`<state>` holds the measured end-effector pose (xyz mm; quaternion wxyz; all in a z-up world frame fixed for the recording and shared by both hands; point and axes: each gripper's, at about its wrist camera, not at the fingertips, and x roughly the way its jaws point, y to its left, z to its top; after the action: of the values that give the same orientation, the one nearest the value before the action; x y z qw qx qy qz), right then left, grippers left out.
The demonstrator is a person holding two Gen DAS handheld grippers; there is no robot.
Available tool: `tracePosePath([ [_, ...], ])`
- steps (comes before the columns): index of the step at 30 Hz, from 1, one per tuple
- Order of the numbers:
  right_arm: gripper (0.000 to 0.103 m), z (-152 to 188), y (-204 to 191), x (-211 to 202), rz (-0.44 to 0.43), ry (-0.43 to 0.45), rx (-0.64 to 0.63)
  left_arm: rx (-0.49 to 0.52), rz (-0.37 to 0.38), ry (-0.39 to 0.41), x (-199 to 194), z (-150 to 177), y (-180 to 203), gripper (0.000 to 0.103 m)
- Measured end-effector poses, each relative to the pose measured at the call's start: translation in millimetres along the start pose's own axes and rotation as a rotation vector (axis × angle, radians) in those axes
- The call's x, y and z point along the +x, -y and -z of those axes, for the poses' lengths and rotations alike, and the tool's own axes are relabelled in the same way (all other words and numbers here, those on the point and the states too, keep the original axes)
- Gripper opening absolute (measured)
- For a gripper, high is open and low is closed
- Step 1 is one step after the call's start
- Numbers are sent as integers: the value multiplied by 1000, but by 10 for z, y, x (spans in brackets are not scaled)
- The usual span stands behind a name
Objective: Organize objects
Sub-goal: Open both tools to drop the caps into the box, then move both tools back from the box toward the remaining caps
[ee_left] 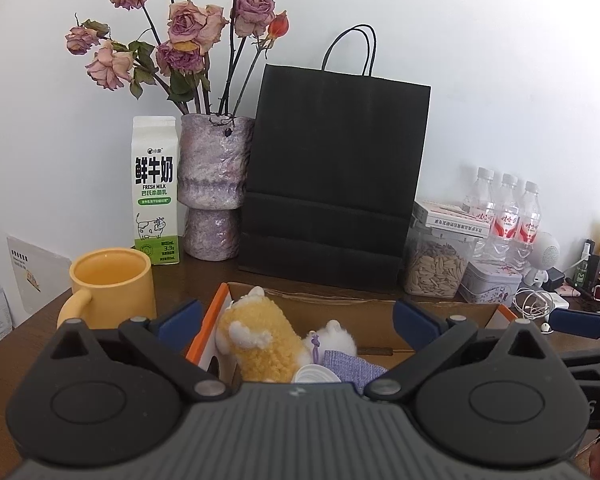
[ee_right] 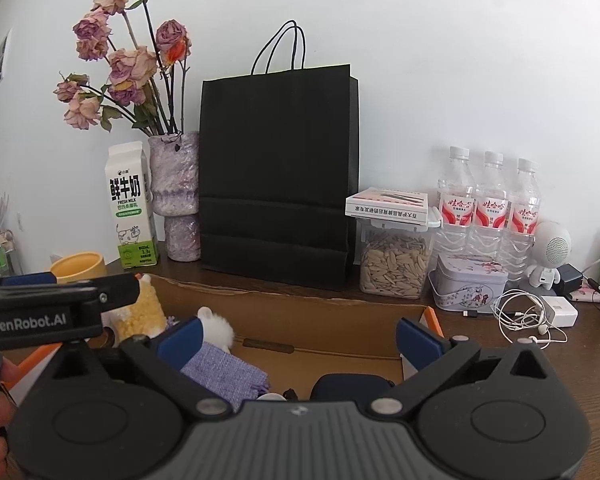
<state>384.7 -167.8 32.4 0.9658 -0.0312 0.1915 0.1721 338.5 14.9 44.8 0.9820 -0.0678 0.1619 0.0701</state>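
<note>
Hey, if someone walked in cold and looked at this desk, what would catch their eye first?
Probably the tall black paper bag standing against the wall mid-desk, and left of it the dried roses in a purple vase. Nearer, a yellow plush toy lies in the open cardboard box.

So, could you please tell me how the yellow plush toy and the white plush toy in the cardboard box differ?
The yellow plush toy looks clearly bigger than the white plush toy. The yellow one is yellow with white patches; the white one is plain white. The yellow one lies by the left wall of the cardboard box; the white one lies to its right, partly hidden behind a purple cloth. Both are fluffy and lie inside the box.
</note>
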Motion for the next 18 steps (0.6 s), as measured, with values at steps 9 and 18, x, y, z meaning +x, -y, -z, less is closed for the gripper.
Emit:
tracePosePath([
  [9,103,26,-32,-162,0,23,-6,-1,1,9,-159,1,-31,103],
  [18,103,64,-107,-492,-5,49,-1,-23,8,17,-499,24,-101,103],
])
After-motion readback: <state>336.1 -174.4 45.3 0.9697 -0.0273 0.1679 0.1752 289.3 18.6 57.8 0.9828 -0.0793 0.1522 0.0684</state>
